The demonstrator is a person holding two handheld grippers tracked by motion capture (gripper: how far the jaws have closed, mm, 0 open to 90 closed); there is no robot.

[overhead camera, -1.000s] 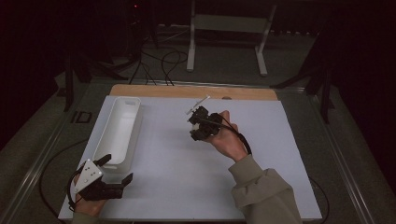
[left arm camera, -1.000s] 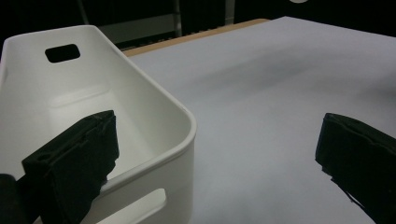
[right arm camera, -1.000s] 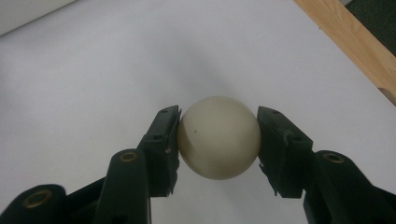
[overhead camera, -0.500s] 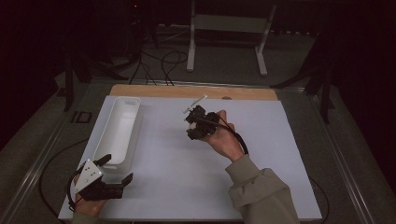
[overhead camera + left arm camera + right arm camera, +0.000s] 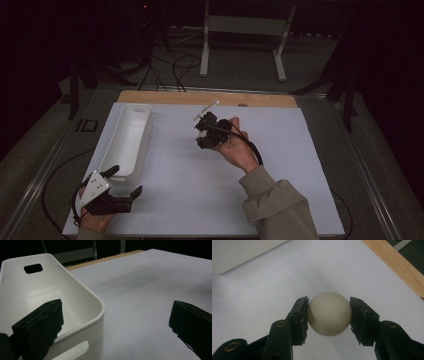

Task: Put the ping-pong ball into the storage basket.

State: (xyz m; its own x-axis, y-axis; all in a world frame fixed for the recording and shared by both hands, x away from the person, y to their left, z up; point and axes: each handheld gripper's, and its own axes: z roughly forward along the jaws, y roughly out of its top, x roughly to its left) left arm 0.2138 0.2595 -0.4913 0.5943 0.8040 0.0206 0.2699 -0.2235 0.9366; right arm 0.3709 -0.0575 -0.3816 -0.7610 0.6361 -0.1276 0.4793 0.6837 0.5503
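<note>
A cream ball (image 5: 328, 311) sits pinched between the two black jaws of my right gripper (image 5: 328, 315), a little above the white table sheet (image 5: 262, 290). In the high view that right gripper (image 5: 201, 136) is held over the middle of the sheet, toward its far side. My left gripper (image 5: 126, 181) rests at the near left corner, jaws wide apart. In its own view the left gripper (image 5: 117, 315) has nothing between the jaws, and the near end of a white bin (image 5: 95, 297) stands just in front of its left jaw.
The long white bin (image 5: 146, 131) lies along the left side of the sheet and looks empty. A wooden strip (image 5: 260, 99) borders the table's far edge. Stand legs and cables sit on the dark floor beyond.
My right hand has drifted slightly to the left with the ball still gripped. The left gripper has stayed put.
</note>
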